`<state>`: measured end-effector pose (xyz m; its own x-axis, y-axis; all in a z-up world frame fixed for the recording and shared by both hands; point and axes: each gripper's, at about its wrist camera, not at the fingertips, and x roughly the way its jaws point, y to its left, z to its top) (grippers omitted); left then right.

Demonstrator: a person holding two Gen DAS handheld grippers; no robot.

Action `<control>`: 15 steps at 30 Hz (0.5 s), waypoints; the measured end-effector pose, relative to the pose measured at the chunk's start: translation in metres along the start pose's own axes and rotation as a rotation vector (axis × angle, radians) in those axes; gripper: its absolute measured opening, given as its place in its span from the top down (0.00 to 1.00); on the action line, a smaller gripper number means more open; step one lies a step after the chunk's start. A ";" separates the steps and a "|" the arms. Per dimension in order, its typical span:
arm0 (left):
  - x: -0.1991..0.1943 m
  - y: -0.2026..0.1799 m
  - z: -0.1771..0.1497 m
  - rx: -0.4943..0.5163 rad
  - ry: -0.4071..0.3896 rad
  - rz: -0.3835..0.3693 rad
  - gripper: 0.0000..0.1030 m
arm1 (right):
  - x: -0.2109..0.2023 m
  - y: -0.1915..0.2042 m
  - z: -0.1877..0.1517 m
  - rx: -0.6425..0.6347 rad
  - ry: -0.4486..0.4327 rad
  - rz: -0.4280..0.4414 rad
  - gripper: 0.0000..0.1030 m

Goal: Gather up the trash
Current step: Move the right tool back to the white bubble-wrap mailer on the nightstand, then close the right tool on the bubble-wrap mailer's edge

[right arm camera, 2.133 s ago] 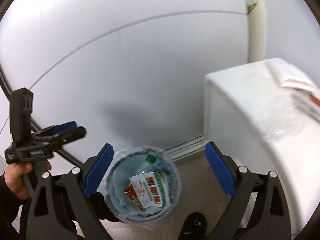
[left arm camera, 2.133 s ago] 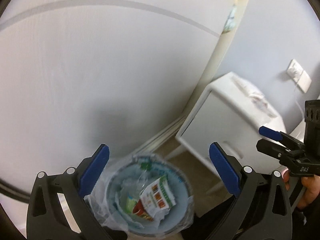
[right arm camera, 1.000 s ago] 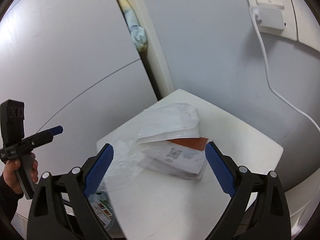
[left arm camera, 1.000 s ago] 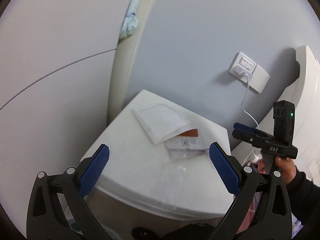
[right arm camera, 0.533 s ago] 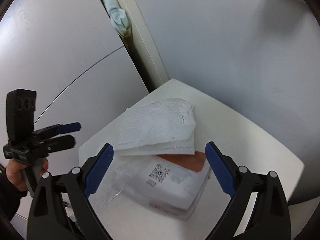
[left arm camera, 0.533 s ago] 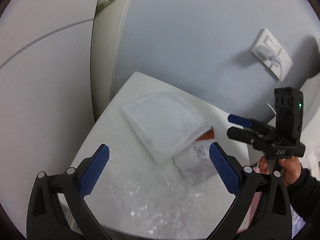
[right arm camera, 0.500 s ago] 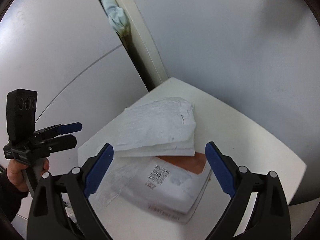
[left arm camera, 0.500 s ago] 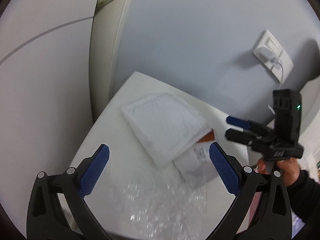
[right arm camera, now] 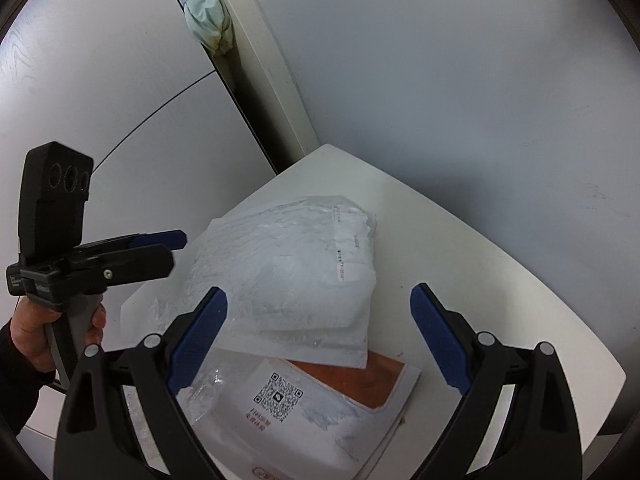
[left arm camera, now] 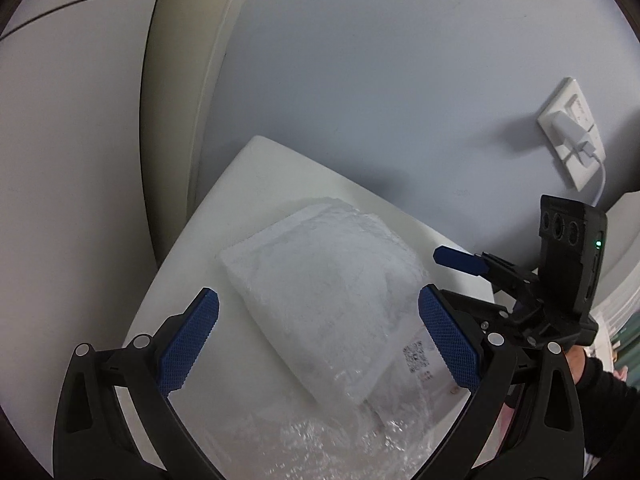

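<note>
A white bubble mailer [left arm camera: 320,292] [right arm camera: 288,272] lies on the white cabinet top [left arm camera: 256,184] [right arm camera: 480,264]. Under it sits a flat white and orange package with a QR label [right arm camera: 304,412] [left arm camera: 416,360]. Crumpled clear plastic film [left arm camera: 332,440] [right arm camera: 160,312] spreads at the near left edge. My left gripper [left arm camera: 318,340] hangs open just above the mailer, holding nothing. My right gripper [right arm camera: 320,332] is open too, over the mailer's near edge and the package. Each gripper shows in the other's view, the left gripper [right arm camera: 170,246] and the right gripper [left arm camera: 460,276], beside the pile.
A wall socket with a plugged charger and cable [left arm camera: 572,148] is on the grey wall to the right. A cream door frame [left arm camera: 184,120] borders the cabinet's left side, with a pale blue cloth [right arm camera: 204,12] wedged high in the gap. A person's hand [right arm camera: 28,332] holds each handle.
Both views swung from the lined trash bin on the floor up to the cabinet top, then closed in on the mailer and package. Both grippers stayed open and empty.
</note>
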<state>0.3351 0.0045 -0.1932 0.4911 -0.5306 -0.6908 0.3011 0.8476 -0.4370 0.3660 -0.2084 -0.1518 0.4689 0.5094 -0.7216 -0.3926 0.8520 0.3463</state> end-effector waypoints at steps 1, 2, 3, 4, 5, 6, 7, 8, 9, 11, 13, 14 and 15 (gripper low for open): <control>0.002 0.001 0.000 0.000 0.002 -0.004 0.06 | 0.002 0.002 0.000 -0.006 0.005 -0.001 0.13; 0.004 0.001 0.001 -0.002 0.000 -0.004 0.06 | 0.004 0.002 0.000 -0.011 0.011 -0.006 0.13; 0.005 0.000 0.001 -0.005 0.001 -0.010 0.06 | 0.007 0.003 0.001 -0.014 0.015 -0.010 0.13; 0.007 0.001 0.002 -0.008 0.002 -0.014 0.06 | 0.008 0.005 0.001 -0.021 0.018 -0.011 0.13; 0.009 0.001 0.003 -0.009 0.003 -0.019 0.06 | 0.010 0.005 0.002 -0.022 0.017 -0.012 0.13; 0.009 0.001 0.002 -0.011 0.006 -0.025 0.06 | 0.011 0.007 0.003 -0.022 0.012 -0.015 0.13; 0.011 0.002 0.002 -0.018 0.010 -0.032 0.06 | 0.011 0.008 0.003 -0.021 0.008 -0.017 0.13; 0.013 0.003 0.002 -0.023 0.010 -0.028 0.06 | 0.012 0.008 0.004 -0.018 0.005 -0.013 0.13; 0.015 0.003 0.002 -0.028 0.012 -0.031 0.06 | 0.013 0.009 0.004 -0.018 0.004 -0.009 0.13; 0.019 0.005 0.001 -0.035 0.024 -0.033 0.06 | 0.015 0.011 0.004 -0.021 0.009 -0.007 0.13; 0.021 0.004 0.000 -0.035 0.028 -0.037 0.06 | 0.017 0.012 0.004 -0.025 0.015 -0.008 0.17; 0.022 0.005 0.000 -0.039 0.028 -0.045 0.06 | 0.018 0.012 0.004 -0.025 0.021 -0.003 0.21; 0.023 0.005 0.000 -0.044 0.029 -0.049 0.06 | 0.019 0.012 0.005 -0.024 0.024 -0.006 0.21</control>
<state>0.3480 -0.0030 -0.2111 0.4526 -0.5723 -0.6839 0.2877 0.8196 -0.4955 0.3742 -0.1882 -0.1588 0.4525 0.5013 -0.7375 -0.4087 0.8516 0.3281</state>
